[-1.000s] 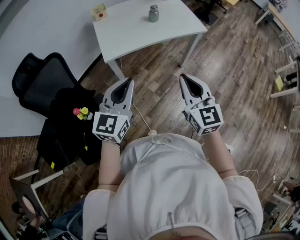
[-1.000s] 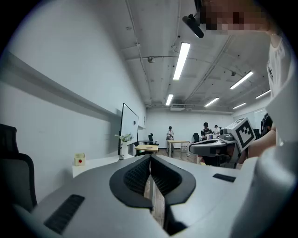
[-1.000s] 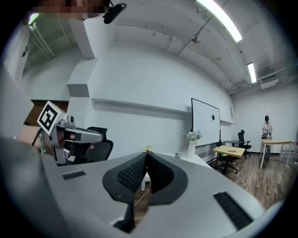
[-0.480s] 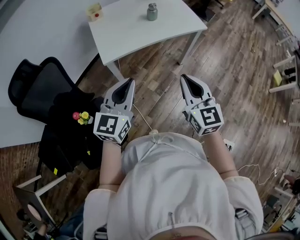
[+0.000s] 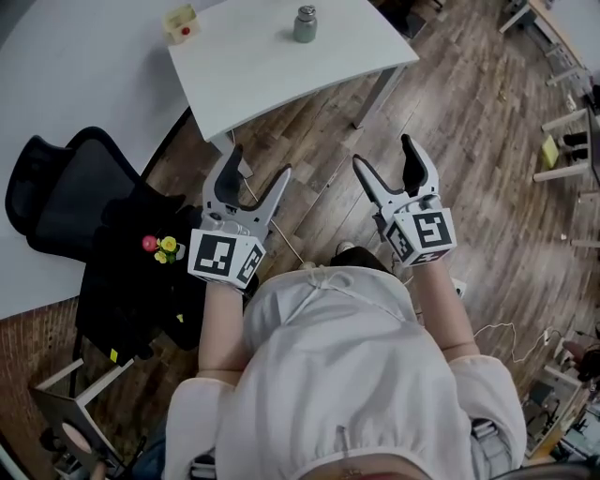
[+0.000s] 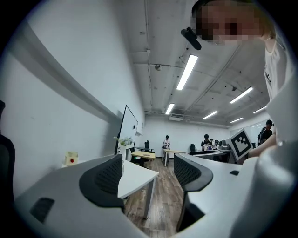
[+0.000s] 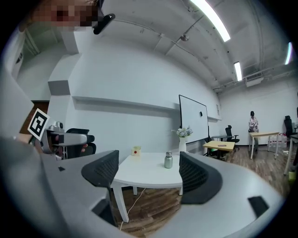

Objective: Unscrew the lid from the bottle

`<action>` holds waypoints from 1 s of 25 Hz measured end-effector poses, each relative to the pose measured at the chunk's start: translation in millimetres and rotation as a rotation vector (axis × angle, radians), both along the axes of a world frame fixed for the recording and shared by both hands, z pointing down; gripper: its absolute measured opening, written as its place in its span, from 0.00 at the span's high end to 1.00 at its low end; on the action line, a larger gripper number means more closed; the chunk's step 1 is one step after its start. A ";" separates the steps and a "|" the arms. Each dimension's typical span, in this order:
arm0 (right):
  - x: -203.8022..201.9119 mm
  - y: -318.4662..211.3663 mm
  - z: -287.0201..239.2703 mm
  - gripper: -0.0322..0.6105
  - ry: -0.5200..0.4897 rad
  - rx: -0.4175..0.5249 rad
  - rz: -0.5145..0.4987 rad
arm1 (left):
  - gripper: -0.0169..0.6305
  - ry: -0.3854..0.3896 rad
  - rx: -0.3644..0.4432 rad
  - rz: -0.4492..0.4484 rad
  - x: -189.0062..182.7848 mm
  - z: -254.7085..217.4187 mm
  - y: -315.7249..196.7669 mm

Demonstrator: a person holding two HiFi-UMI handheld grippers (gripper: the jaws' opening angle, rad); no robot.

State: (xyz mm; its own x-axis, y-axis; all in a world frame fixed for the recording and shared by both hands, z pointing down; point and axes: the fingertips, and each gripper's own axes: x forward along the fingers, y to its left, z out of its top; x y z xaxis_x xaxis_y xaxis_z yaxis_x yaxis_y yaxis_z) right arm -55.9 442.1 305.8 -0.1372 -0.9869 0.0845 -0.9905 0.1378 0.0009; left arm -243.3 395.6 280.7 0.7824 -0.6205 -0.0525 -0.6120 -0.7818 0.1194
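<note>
Bottle [image 5: 306, 24] way up top, both grippers nowhere near it yet

Small grey metal thing, upright on the white table [image 5: 281, 70] at the top centre of the head view, long axis vertical, lid [image 5: 307, 12] on top and not yet touched. Well apart from both tools, straight up-frame from them. Left gripper [image 5: 258, 161] and right gripper [image 5: 383, 152] in the middle of the frame, about equally far off, jaws opening wide with nothing between them. Better lined up from the right: framed far off in the gap of those jaws in the right gripper view, not in sight in the left gripper view. Yellow box [image 5: 180, 21] with a red dot at the table's upper left. No brand or readable writing anywhere, just square marker patterns on the cubes.
</note>
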 end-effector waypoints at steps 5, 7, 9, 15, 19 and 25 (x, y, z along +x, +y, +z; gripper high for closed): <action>25.7 -45.3 -3.8 0.32 0.004 -0.007 -0.034 | 0.44 -0.019 -0.013 -0.045 13.5 2.8 -39.0; 37.8 -66.4 3.8 0.32 -0.004 -0.020 -0.068 | 0.44 -0.034 -0.017 -0.076 22.1 10.4 -53.0; 52.3 -90.8 10.7 0.32 -0.016 -0.021 -0.102 | 0.44 -0.056 -0.021 -0.115 33.5 16.6 -68.9; 103.6 -187.8 24.0 0.32 -0.066 -0.039 -0.218 | 0.44 -0.093 -0.045 -0.233 81.6 26.9 -138.3; 138.8 -255.5 24.5 0.33 -0.060 -0.046 -0.287 | 0.44 -0.095 -0.057 -0.311 114.0 22.8 -191.5; 182.3 -335.9 28.9 0.34 -0.036 -0.081 -0.361 | 0.43 -0.119 -0.065 -0.370 158.7 36.6 -258.3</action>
State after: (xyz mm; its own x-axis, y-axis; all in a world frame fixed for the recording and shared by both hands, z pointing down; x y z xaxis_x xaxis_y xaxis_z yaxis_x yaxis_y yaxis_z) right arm 126.4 106.2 334.7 -0.4799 -0.8646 0.1491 -0.8771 0.4768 -0.0585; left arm -84.6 137.3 317.2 0.5035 -0.8608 0.0734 -0.8636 -0.4990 0.0725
